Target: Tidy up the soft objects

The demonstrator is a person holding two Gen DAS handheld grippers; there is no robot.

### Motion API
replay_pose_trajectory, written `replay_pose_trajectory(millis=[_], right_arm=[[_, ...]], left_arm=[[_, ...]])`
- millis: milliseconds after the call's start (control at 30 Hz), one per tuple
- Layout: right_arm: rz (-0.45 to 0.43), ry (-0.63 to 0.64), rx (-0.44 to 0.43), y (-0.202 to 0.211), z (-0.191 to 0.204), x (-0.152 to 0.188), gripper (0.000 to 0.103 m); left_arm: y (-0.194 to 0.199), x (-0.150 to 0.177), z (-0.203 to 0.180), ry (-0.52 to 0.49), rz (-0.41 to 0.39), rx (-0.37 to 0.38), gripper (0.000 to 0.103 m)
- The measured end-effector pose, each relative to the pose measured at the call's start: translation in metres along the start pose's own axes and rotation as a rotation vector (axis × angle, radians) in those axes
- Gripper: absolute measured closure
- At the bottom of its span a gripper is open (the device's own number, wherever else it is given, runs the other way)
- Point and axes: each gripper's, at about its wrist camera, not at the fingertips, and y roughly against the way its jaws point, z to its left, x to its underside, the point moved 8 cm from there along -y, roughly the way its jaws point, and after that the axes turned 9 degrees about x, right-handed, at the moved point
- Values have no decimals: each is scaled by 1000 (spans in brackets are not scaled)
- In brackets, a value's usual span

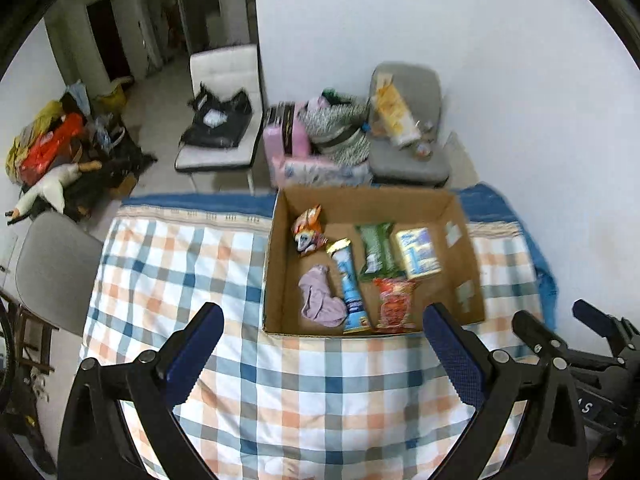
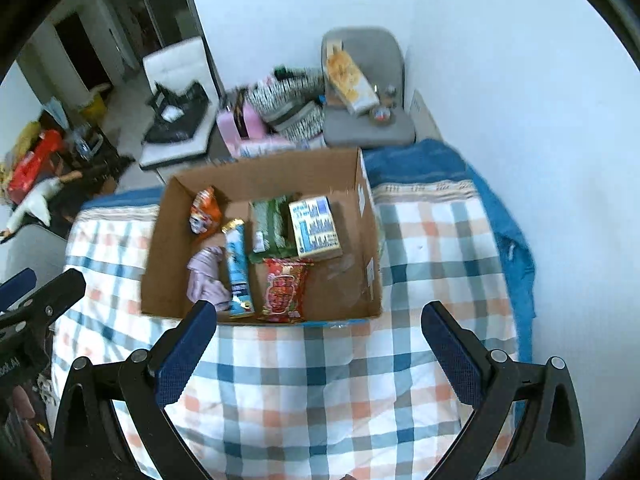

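Observation:
An open cardboard box (image 1: pixel 464 248) (image 2: pixel 160 240) sits on a checked bedspread (image 1: pixel 180 264) (image 2: pixel 432 240). Inside lie a lilac cloth (image 1: pixel 320 298) (image 2: pixel 206 276), an orange plush toy (image 1: pixel 307 230) (image 2: pixel 204 210), a blue tube pack (image 1: pixel 350 284) (image 2: pixel 237 264), a green pack (image 1: pixel 376 250) (image 2: pixel 270 228), a red snack bag (image 1: pixel 394 304) (image 2: pixel 284 288) and a small blue-white carton (image 1: pixel 418 252) (image 2: pixel 316 228). My left gripper (image 1: pixel 322 328) is open and empty, above the bedspread in front of the box. My right gripper (image 2: pixel 320 326) is open and empty beside it, and shows at the right of the left wrist view (image 1: pixel 560 332).
Beyond the bed stand a grey chair (image 1: pixel 408 160) (image 2: pixel 368 128) with a yellow pack, a white chair (image 1: pixel 224 136) (image 2: pixel 180 132) with a black bag, and a pink box with striped fabric (image 1: pixel 288 136). Clutter and a white plush goose (image 1: pixel 44 192) lie on the floor left.

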Motion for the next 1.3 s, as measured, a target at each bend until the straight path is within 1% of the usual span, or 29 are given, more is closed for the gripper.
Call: replay_pose_trajectory(millis=[100,133,267,433,600,733,900,1300], right_arm=[[-59,-9,-15,45,-5,2,0],[-77,-9,-21,59,-6,3,0],[-143,-4,-24,107,-11,4,0],[-190,-5,-36,148,-15,7,0],[-233,-10,-34,180,-20,10,0],[-251,-12,-35,193,-22,12,0],[-256,-18,-28,199,-27,15,0],[-253,-11,-17,195,-27,19,0]], left_arm=[[38,0,-8,-29,-53,-15,1],[49,1,-11,-37,-59,-22,1],[80,4,-16,-45,-84,-3,1],[118,7,-20,-42,-142,3,1],[136,10,-22,-45,-165,-5,1],[146,14,-26,-48,-169,-2,1],[148,16,-29,-50,-172,-3,1],[143,22,-29,-49,-163,-10,1]])
